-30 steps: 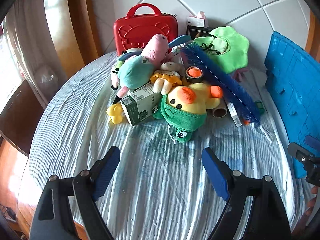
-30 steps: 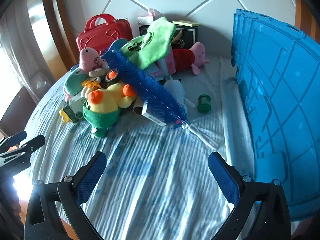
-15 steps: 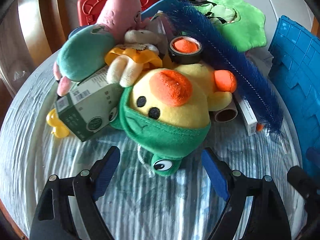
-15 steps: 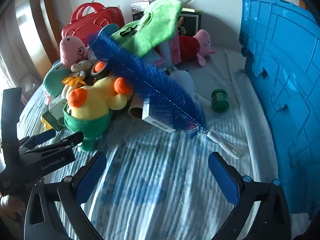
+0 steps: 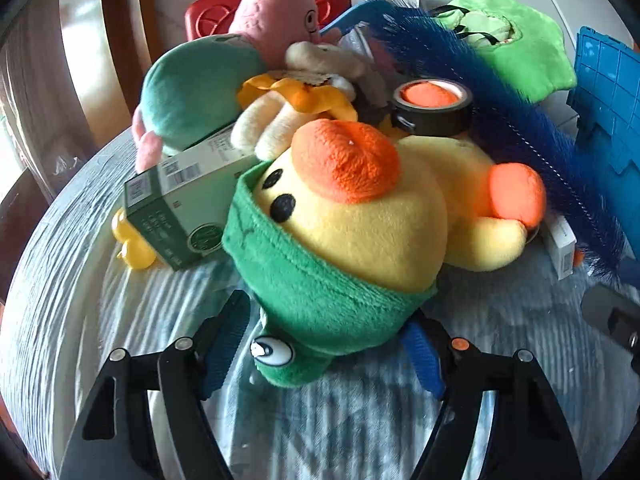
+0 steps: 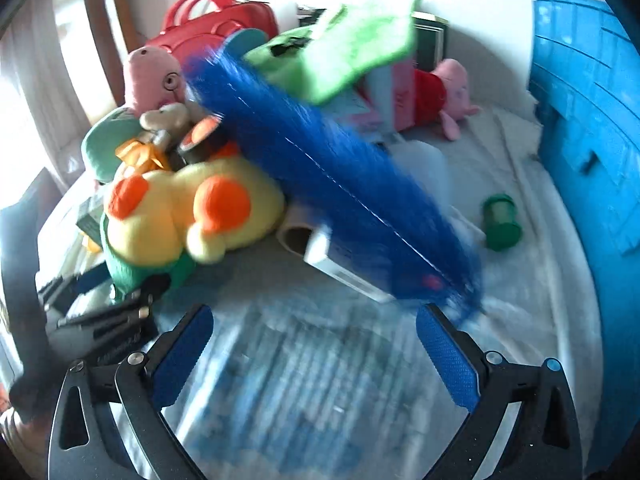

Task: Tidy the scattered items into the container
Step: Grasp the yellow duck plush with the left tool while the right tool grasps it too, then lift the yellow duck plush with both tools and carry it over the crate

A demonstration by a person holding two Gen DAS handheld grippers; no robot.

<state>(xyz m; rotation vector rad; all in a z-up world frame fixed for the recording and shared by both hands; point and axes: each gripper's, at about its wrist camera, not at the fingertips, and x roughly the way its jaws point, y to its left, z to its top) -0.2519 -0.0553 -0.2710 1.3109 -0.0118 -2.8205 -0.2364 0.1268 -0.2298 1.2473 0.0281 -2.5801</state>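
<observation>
A yellow duck plush (image 5: pixel 360 216) with an orange beak and green frog hood lies at the front of a toy pile. My left gripper (image 5: pixel 324 344) is open, its blue pads on either side of the green hood, no squeeze visible. The duck also shows in the right wrist view (image 6: pixel 180 216). My right gripper (image 6: pixel 312 352) is open and empty above the cloth, just before a long blue feather duster (image 6: pixel 328 184) and the white box (image 6: pixel 344 272) under it. The blue crate (image 6: pixel 592 120) stands at the right.
The pile holds a green box (image 5: pixel 180 208), a tape roll (image 5: pixel 432 108), a pink pig plush (image 5: pixel 272 8), a small beige plush (image 5: pixel 288 100), a green cloth (image 5: pixel 516 48) and a red case (image 6: pixel 216 24). A green jar (image 6: pixel 502 222) and a red-dressed pig plush (image 6: pixel 440 96) lie near the crate.
My left gripper has moved forward until its pads flank the duck's hood. My right gripper has moved forward toward the feather duster; its view is now blurred by motion.
</observation>
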